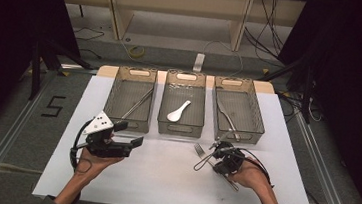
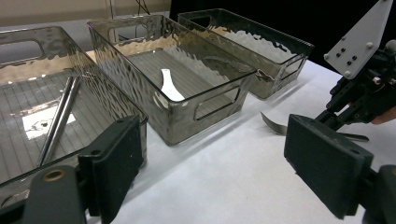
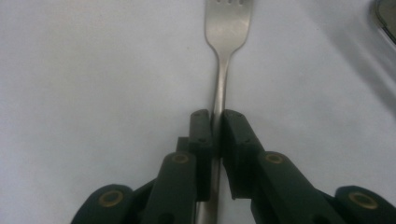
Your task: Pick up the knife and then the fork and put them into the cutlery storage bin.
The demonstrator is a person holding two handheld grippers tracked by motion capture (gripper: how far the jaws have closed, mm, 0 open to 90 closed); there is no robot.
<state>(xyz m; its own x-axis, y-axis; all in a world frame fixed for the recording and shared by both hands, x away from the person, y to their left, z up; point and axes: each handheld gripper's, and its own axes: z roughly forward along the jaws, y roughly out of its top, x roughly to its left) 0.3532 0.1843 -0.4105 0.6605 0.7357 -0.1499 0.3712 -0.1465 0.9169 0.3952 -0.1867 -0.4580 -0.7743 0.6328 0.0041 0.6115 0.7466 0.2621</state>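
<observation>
A: Where's the fork (image 3: 219, 100)?
B: Flat on the worktop (image 1: 162, 175), its handle pinched by the right gripper (image 3: 215, 122). Left gripper (image 2: 210, 158) waits with fingers wide.
A: Next?
B: Probably lift and carry it to a bin (image 1: 258, 105) beyond.

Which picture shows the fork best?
The right gripper view: the fork lies close up on the white table, its handle pinched between the right gripper fingers. The high view shows it small; the left gripper view shows a sliver.
</observation>
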